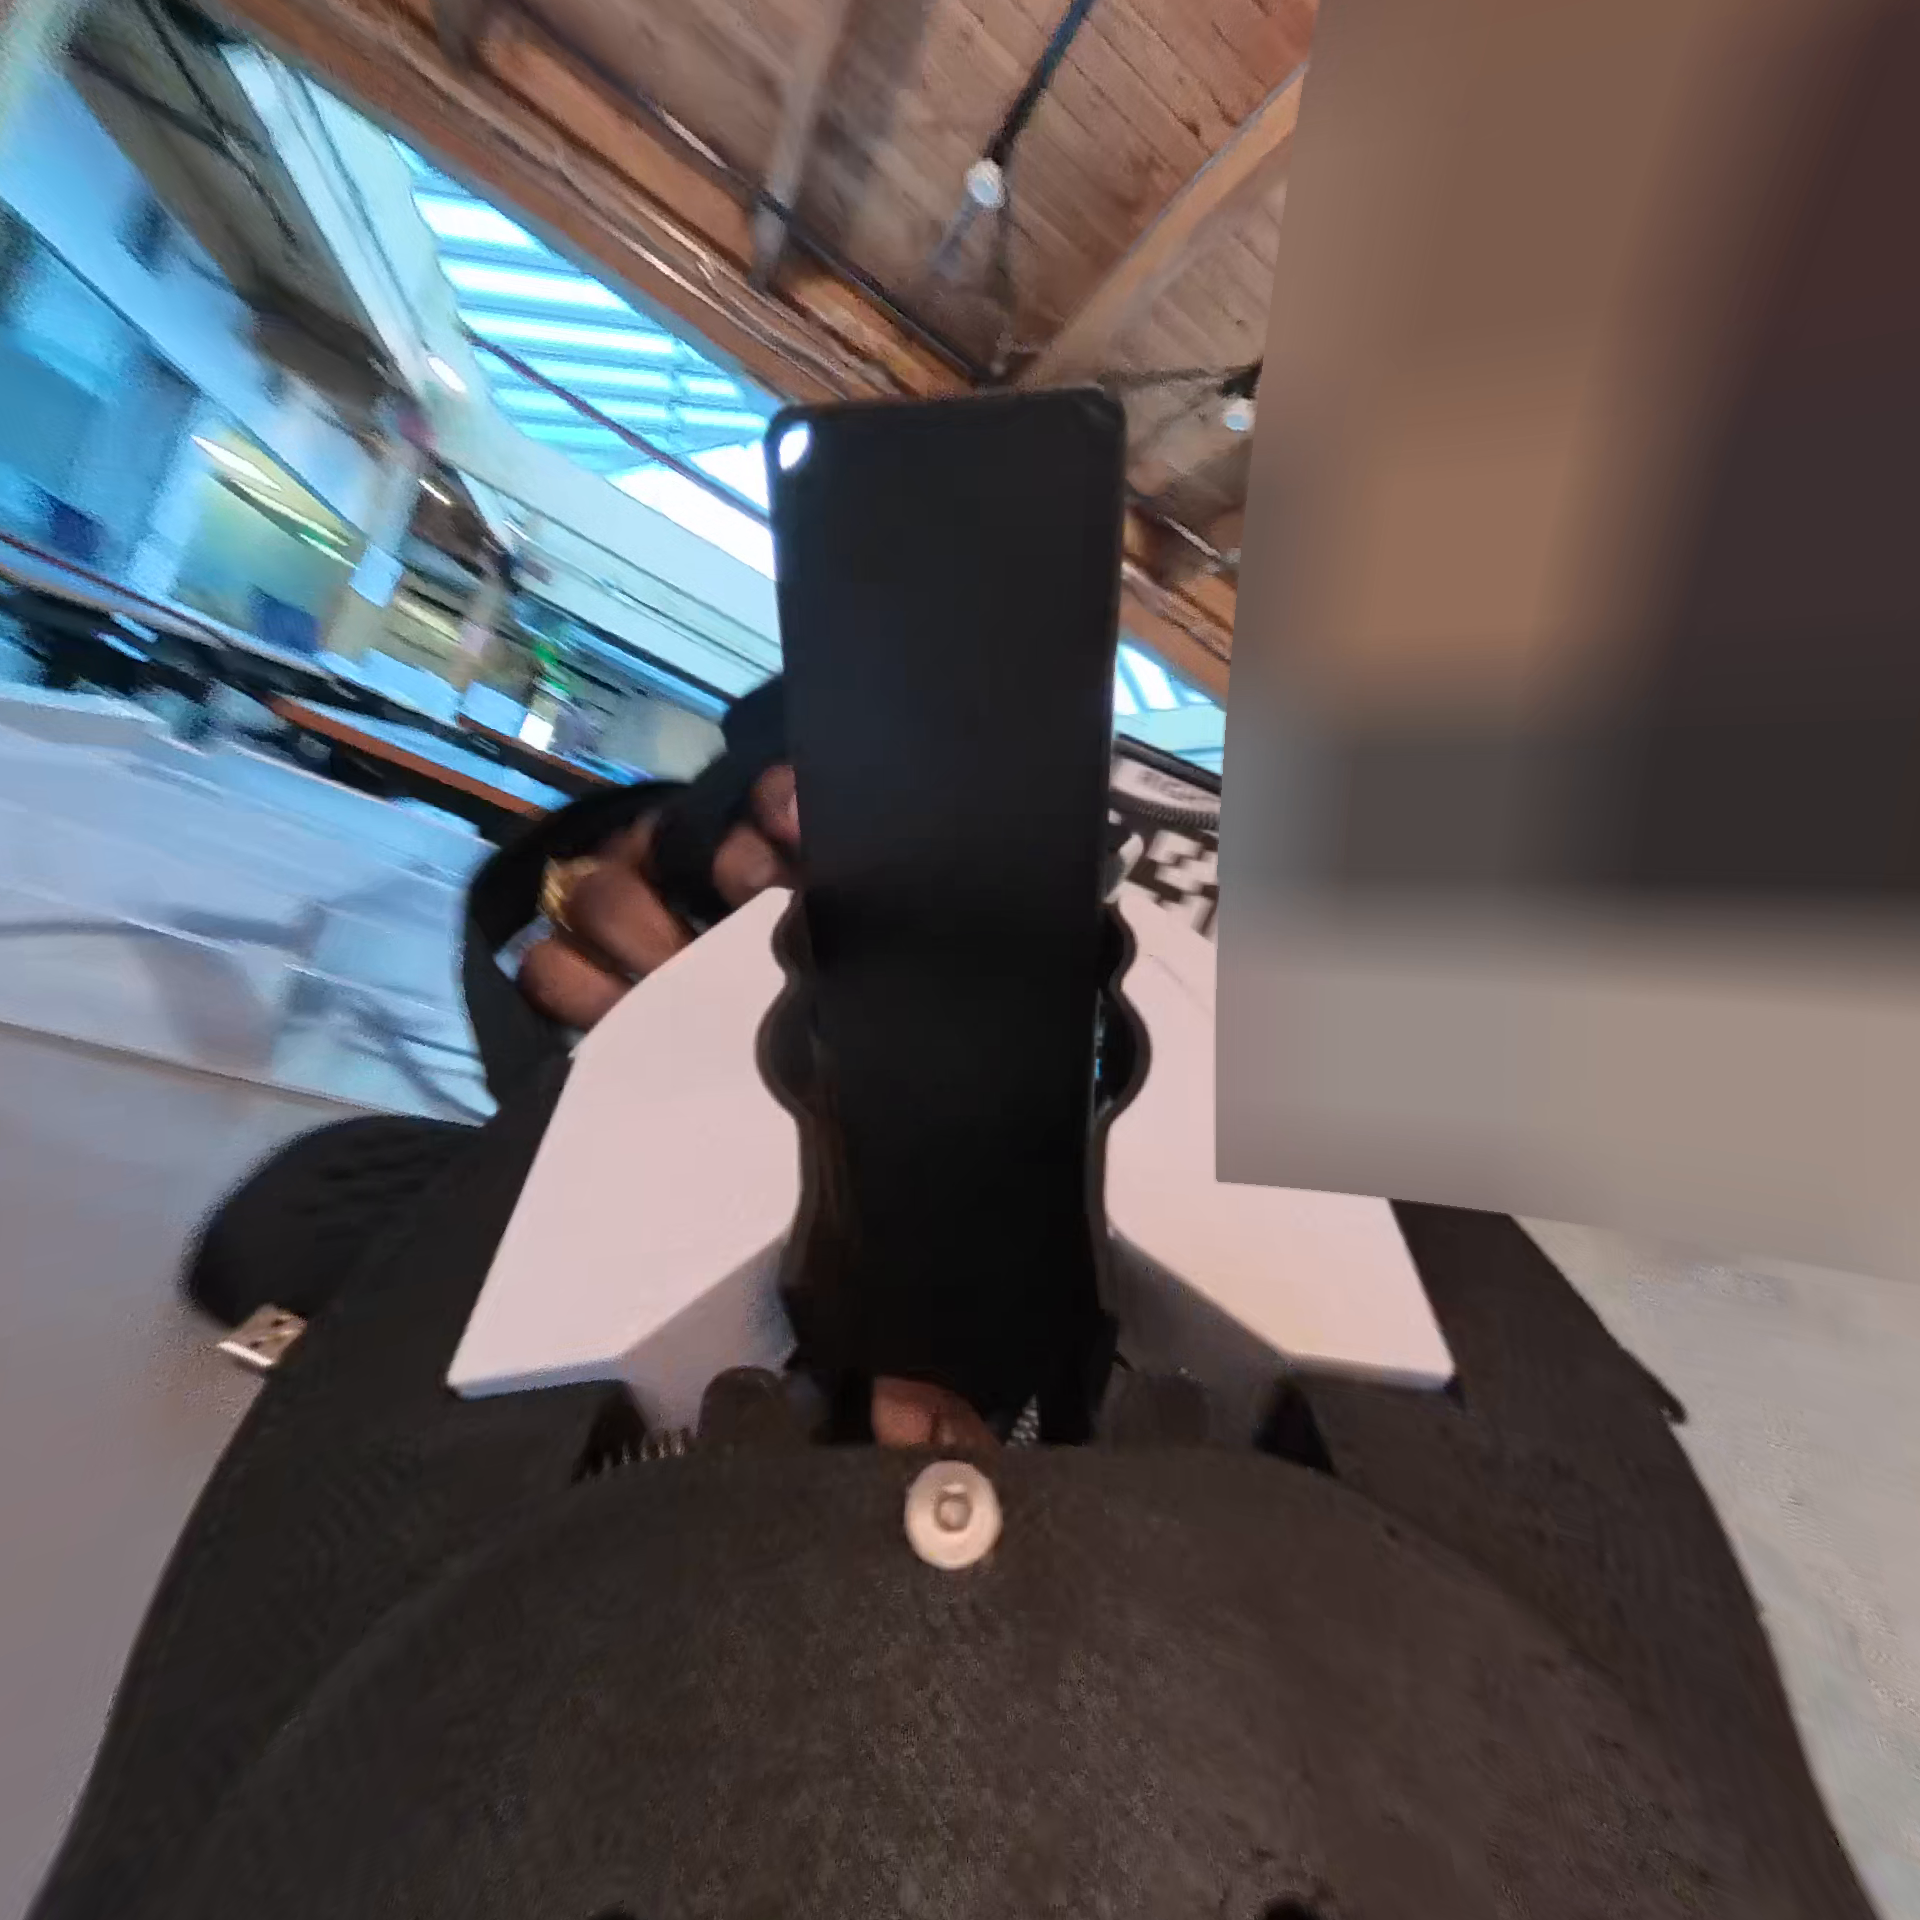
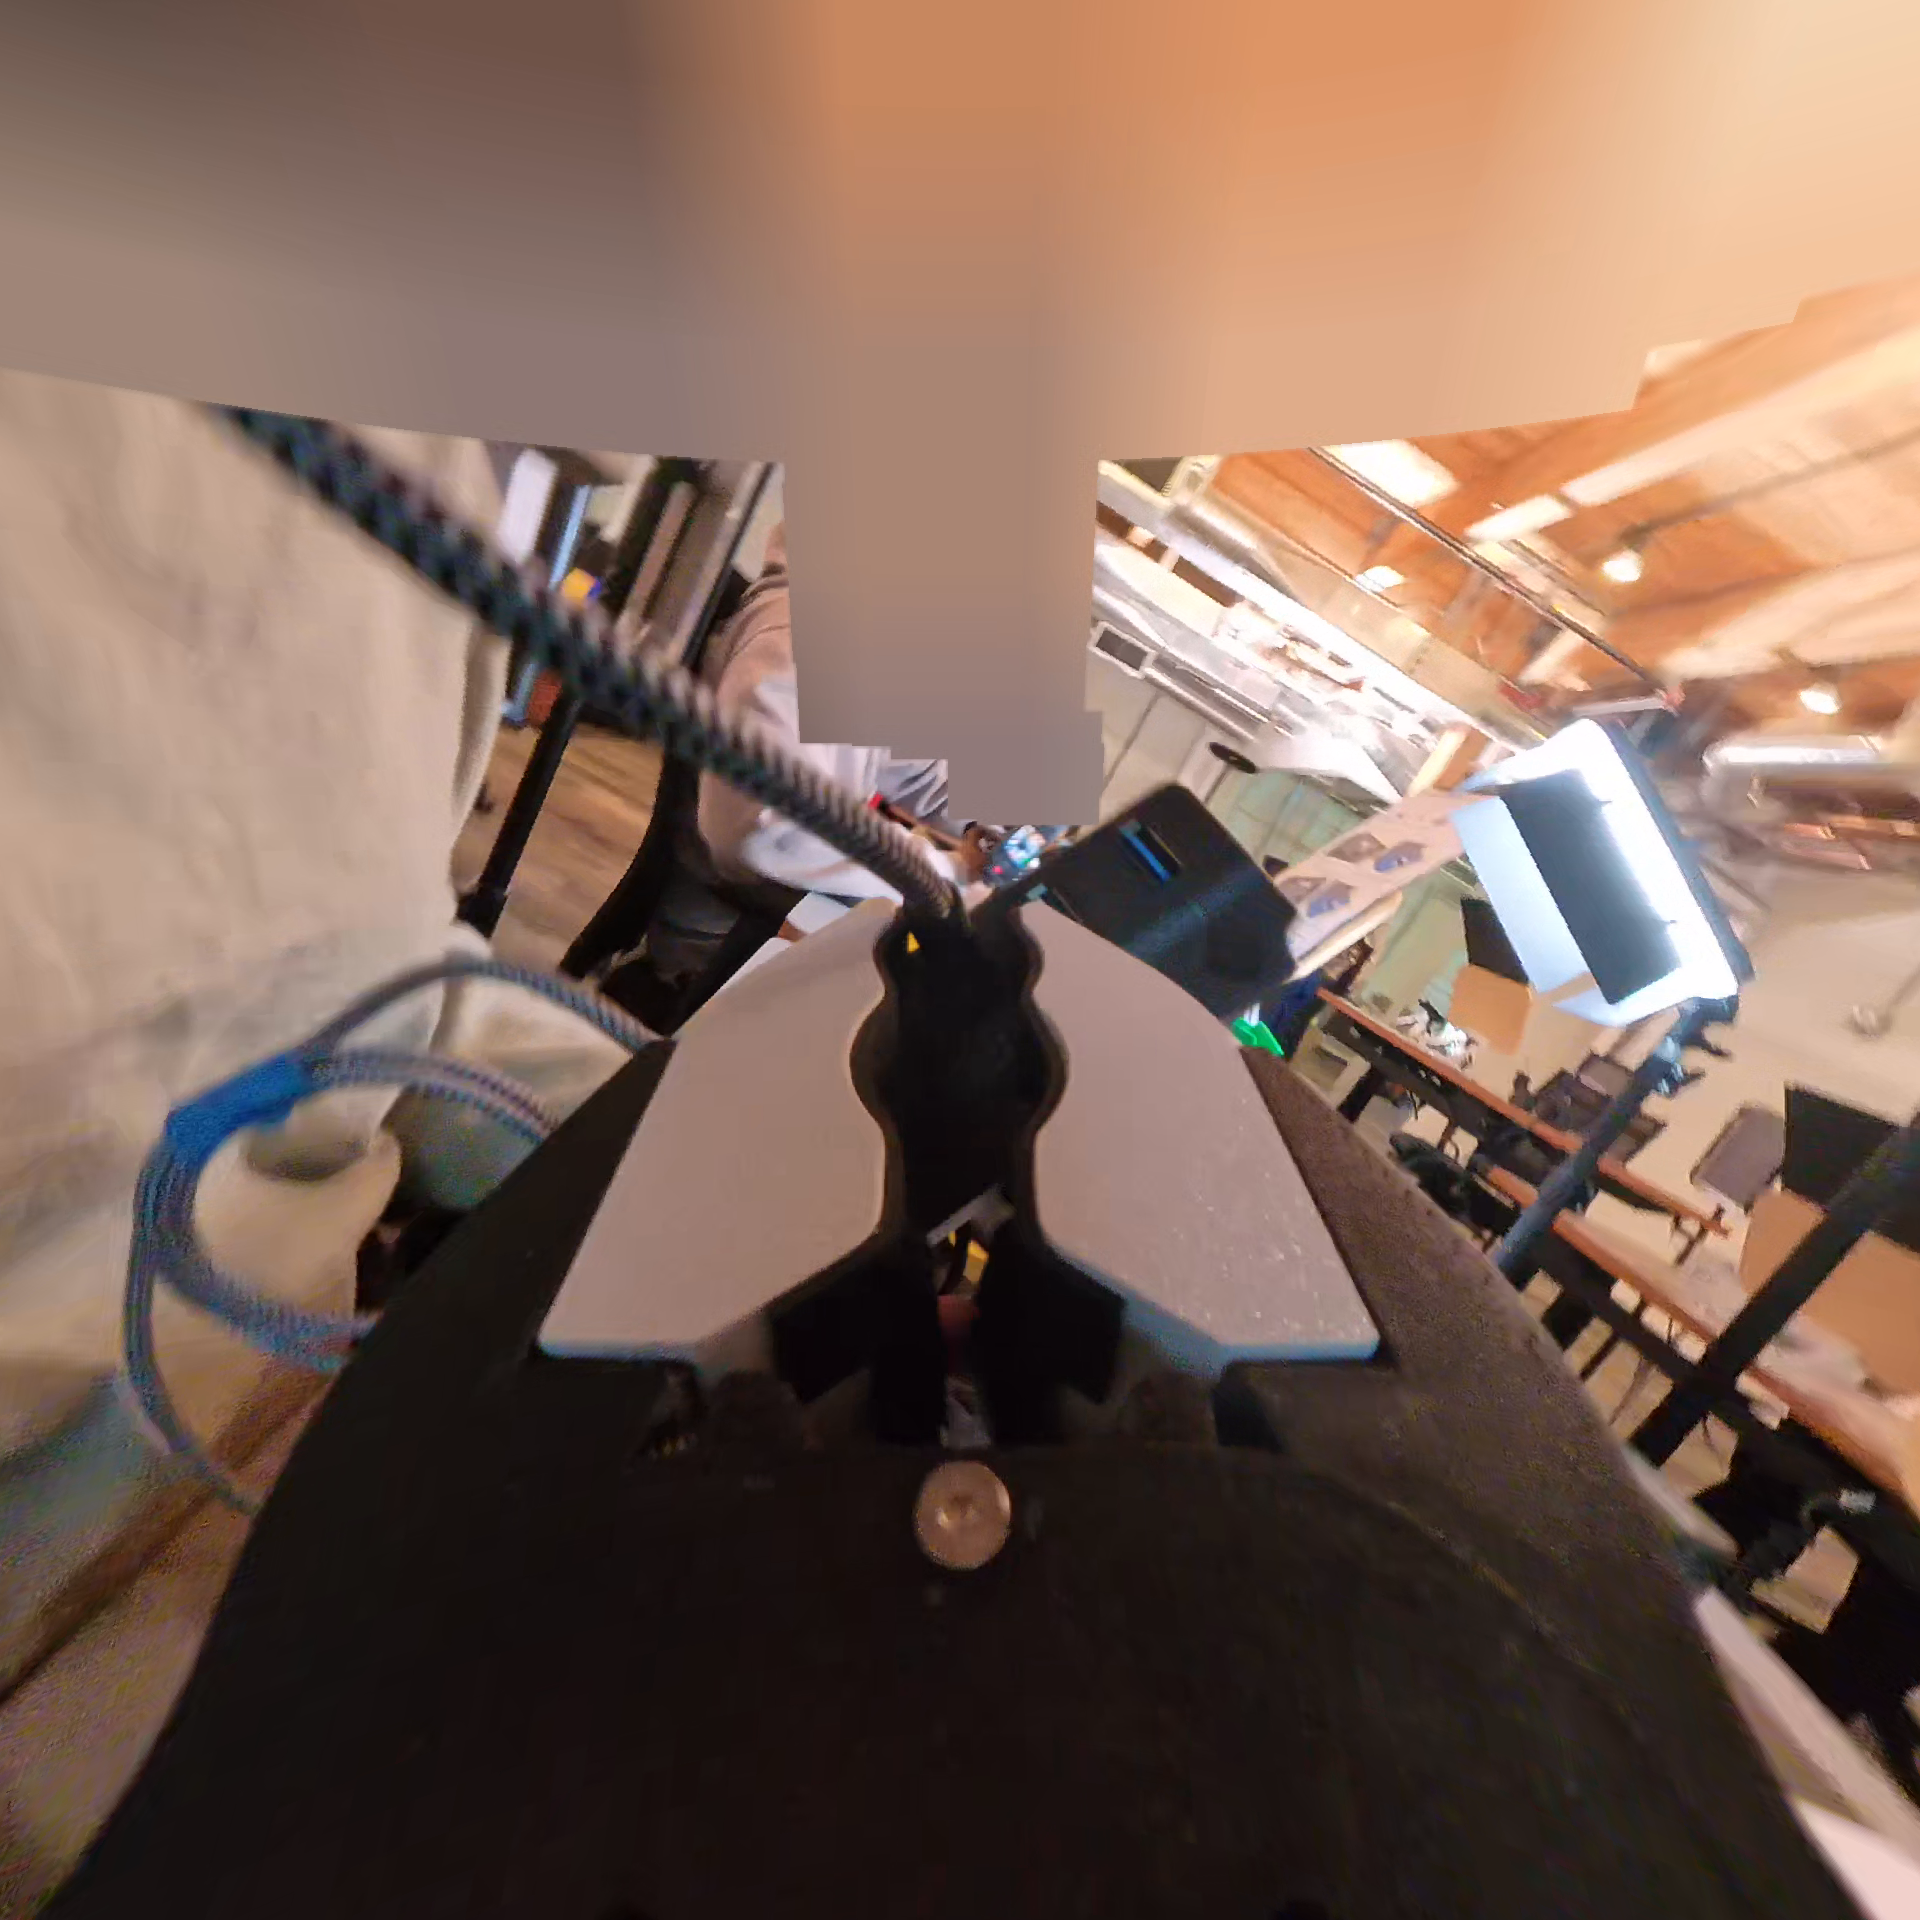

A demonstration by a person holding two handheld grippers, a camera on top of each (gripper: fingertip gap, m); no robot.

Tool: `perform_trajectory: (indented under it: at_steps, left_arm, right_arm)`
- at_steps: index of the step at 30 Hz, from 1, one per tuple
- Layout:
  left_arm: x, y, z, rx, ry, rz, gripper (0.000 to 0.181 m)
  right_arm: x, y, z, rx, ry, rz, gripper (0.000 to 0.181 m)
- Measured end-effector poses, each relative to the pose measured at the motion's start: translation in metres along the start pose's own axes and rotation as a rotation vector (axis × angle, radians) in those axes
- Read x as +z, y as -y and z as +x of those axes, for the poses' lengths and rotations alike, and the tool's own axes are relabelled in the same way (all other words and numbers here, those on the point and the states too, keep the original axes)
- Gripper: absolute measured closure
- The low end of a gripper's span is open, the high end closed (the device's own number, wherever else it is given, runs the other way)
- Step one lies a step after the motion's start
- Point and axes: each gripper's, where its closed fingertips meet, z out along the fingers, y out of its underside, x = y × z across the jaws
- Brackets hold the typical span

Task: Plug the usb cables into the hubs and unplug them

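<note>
Black and slab-shaped, the USB hub fills the middle of the left wrist view: a long flat bar with rounded corners, standing upright and pinched between the white fingers of the left gripper, whose wavy black pads press against its two sides. The face toward the camera is plain and dark, with one bright glint at its upper left corner. The gripper points up toward a wooden-beamed ceiling. Behind the hub on the left, a person's hand shows in a black fingerless glove. Low on the left lies a loose silver USB plug, blurred, on a pale surface.

In the right wrist view the same hub appears end-on just past the fingertips, tilted, with a blue port visible in its face. The right gripper is pressed together on the black plug of a braided black-and-grey USB cable, which runs up and away to the left. The plug's tip sits just beside the hub; whether they touch I cannot tell. A thinner blue-grey braided cable loops at the left against pale cloth
</note>
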Motion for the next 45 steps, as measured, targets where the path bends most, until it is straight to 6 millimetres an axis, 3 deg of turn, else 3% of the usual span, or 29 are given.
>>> perform_trajectory:
  at_steps: [1, 5, 9, 10, 12, 17, 21, 29, 34, 40, 45]
  left_arm:
    - [-0.003, 0.005, -0.002, 0.079, 0.052, 0.014, 0.127]
    - [-0.022, 0.022, -0.003, 0.396, 0.247, 0.001, 0.128]
    - [-0.032, 0.023, -0.008, 0.591, 0.363, -0.102, 0.128]
    - [-0.033, 0.021, -0.009, 0.602, 0.365, -0.106, 0.128]
    - [-0.033, 0.020, -0.009, 0.598, 0.353, -0.086, 0.128]
    - [-0.033, 0.016, -0.009, 0.583, 0.330, -0.098, 0.128]
    - [-0.031, 0.012, 0.000, 0.472, 0.221, -0.080, 0.125]
    - [-0.028, -0.001, 0.007, 0.503, 0.164, -0.157, 0.115]
    - [-0.028, -0.002, 0.006, 0.559, 0.184, -0.169, 0.126]
    - [-0.032, 0.020, 0.009, 0.619, 0.223, -0.050, 0.126]
    - [-0.035, 0.010, 0.008, 0.590, 0.205, -0.131, 0.126]
  right_arm:
    - [-0.002, -0.001, 0.005, 0.043, -0.044, 0.012, 0.160]
    - [-0.019, -0.003, 0.018, 0.227, -0.201, 0.087, 0.155]
    - [-0.007, -0.015, 0.010, 0.343, -0.200, 0.031, 0.149]
    - [-0.002, -0.019, 0.008, 0.351, -0.197, 0.007, 0.149]
    - [0.004, -0.023, 0.009, 0.343, -0.211, -0.017, 0.165]
    - [0.003, -0.024, 0.005, 0.351, -0.183, -0.010, 0.166]
    - [0.002, -0.023, -0.003, 0.402, -0.118, 0.036, 0.166]
    - [0.002, -0.021, -0.015, 0.461, -0.017, 0.074, 0.166]
    - [0.000, -0.024, -0.012, 0.439, -0.053, 0.054, 0.166]
    - [0.009, -0.023, -0.003, 0.321, -0.166, 0.004, 0.165]
    - [0.007, -0.026, -0.008, 0.360, -0.106, -0.033, 0.166]
